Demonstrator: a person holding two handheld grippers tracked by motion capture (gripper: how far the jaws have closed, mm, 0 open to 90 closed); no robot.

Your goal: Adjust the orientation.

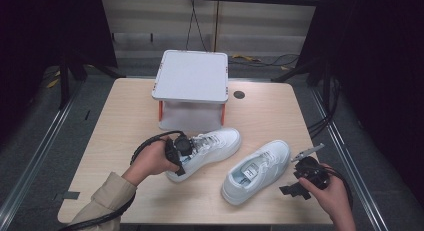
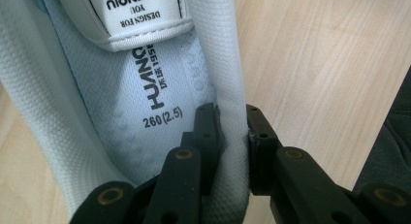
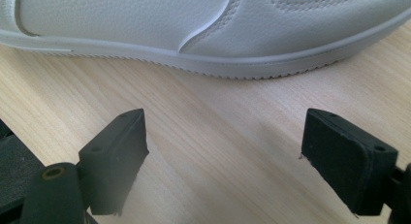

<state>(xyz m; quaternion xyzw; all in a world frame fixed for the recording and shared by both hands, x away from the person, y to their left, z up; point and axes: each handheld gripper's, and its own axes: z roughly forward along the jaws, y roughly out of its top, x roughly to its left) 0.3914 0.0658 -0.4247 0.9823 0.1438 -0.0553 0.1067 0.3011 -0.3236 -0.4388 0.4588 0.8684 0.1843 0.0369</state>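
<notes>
Two white sneakers lie on the wooden table (image 1: 125, 126). The left sneaker (image 1: 215, 143) sits mid-table in front of the shelf, and my left gripper (image 1: 182, 153) is shut on its heel collar. In the left gripper view one pad is inside the shoe and one outside, pinching the padded collar wall (image 2: 232, 112) beside the printed insole (image 2: 150, 98). The right sneaker (image 1: 257, 168) lies toward the right. My right gripper (image 1: 295, 183) hovers just right of its heel, open; in the right gripper view its jaws (image 3: 225, 161) stand wide apart over bare wood, facing the sneaker's side (image 3: 194, 25).
A white two-tier shelf with orange posts (image 1: 192, 88) stands at the back centre of the table. A small dark disc (image 1: 239, 94) lies to its right. Bare table surface lies at the left and along the front edge.
</notes>
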